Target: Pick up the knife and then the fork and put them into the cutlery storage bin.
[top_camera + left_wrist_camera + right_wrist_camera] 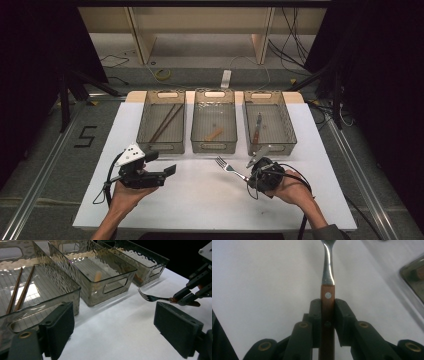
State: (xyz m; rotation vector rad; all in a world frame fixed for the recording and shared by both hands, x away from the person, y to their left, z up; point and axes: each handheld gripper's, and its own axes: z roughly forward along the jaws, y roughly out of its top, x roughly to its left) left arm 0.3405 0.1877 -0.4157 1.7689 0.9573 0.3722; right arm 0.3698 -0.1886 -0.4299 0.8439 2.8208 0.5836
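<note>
**Fork held low in front of the bins**

My right tool point(254, 172) was clamped on the wooden handle of a steel fork with a riveted brown grip point(228, 168). In the right gripper view both black jaws pressed flat against the grip's two sides, just behind the rivet, with the shiny neck running straight up to the top of the frame. In the high view the fork sat right of centre, its tines pointing toward the upper left, near the white surface point(200, 200); I could not tell whether the tines touched it. I judged I had taken it by the handle end so that the tines stayed free and the fork lay in line with the jaws, easy to steer.

My left tool point(167, 171) sat at lower left of the high view with its jaws well apart and nothing between them; its own view showed bare white sheet in the gap. I judged it was waiting out of the way.

Three clear, ripple-walled plastic bins stood side by side across the middle of the frame. The left bin point(145, 112) held a pair of brown chopsticks point(166, 121), the middle bin point(197, 112) a small pale orange piece point(215, 133), and the right bin point(287, 120) a brown-handled knife-like utensil point(257, 127). That looked like sorting by kind, so the fork probably belonged in one of them; which, I could not tell.
</note>
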